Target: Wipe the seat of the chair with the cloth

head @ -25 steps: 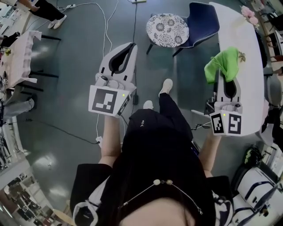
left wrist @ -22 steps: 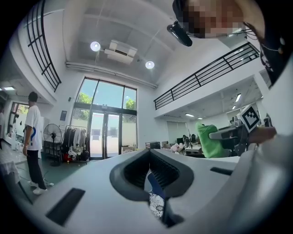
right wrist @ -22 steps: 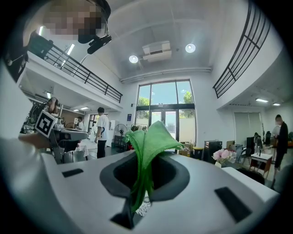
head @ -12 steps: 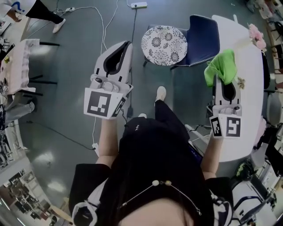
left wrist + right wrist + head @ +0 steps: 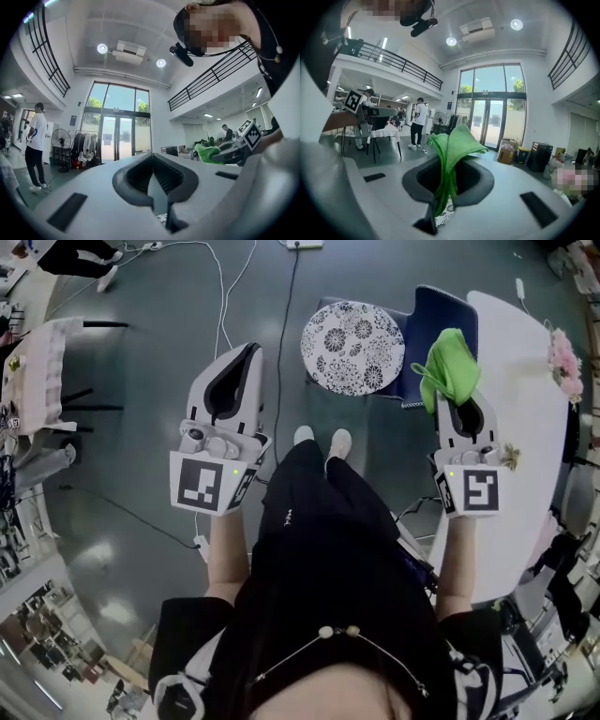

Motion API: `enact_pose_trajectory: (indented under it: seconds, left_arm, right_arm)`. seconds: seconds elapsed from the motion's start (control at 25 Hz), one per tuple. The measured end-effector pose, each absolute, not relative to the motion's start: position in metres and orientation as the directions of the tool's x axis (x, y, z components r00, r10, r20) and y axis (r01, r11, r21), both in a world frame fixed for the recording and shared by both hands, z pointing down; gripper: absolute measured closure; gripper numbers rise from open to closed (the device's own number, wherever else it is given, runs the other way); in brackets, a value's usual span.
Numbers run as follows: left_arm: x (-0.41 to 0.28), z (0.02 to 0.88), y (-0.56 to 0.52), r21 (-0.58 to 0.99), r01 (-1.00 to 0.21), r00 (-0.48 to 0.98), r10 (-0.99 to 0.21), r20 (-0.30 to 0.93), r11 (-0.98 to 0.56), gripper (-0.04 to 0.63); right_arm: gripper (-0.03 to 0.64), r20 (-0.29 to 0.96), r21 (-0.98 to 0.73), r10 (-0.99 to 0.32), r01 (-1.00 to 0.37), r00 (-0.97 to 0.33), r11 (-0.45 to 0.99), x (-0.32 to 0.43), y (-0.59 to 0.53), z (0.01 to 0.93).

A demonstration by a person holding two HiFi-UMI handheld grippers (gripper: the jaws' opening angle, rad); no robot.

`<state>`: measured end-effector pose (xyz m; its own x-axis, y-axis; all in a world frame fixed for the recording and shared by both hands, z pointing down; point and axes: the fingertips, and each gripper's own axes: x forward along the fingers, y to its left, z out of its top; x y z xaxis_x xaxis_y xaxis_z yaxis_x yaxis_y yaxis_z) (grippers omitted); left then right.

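Right gripper [image 5: 457,401]: fingers clamped on bunched green cloth [image 5: 450,367], folds sticking up past the tips. Left gripper [image 5: 246,352]: fingers together, nothing between them. Both held over grey floor [image 5: 141,381], well apart. In head view, cloth just right of round patterned chair seat [image 5: 352,334], overlapping the dark blue chair [image 5: 441,307]. White tabletop [image 5: 525,399] at far right.
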<state>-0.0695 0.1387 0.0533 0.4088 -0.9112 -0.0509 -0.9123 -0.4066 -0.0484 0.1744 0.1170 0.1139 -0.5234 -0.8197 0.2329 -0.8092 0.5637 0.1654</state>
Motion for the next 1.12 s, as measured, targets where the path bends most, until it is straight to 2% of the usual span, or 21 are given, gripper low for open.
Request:
enact_pose_trajectory:
  seconds: [0.36,0.72,0.96,1.12]
  left_arm:
    - [-0.103,0.079,0.053,-0.029,-0.880,0.474,-0.877,-0.075,-0.474,0.589]
    - [-0.119,0.132,-0.034,-0.029,-0.857,0.516,-0.856,-0.037,-0.515,0.589]
    - [-0.114,0.198,-0.083,-0.029,-0.865,0.501,-0.865,0.014,-0.502,0.589]
    - [-0.120,0.249,-0.106,-0.031,-0.871,0.486,-0.870,0.079,-0.489,0.589]
  right_arm:
    - [0.566,0.310,0.258,-0.807,-0.772,-0.502,0.580,0.115,0.018,0.144]
    - [0.566,0.334,0.311,-0.797,-0.740,-0.503,0.597,0.064,-0.064,0.183]
    - [0.566,0.491,0.413,-0.749,-0.639,-0.444,0.649,0.053,-0.117,0.287]
    - [0.566,0.598,0.523,-0.705,-0.481,-0.380,0.703,0.040,-0.147,0.367]
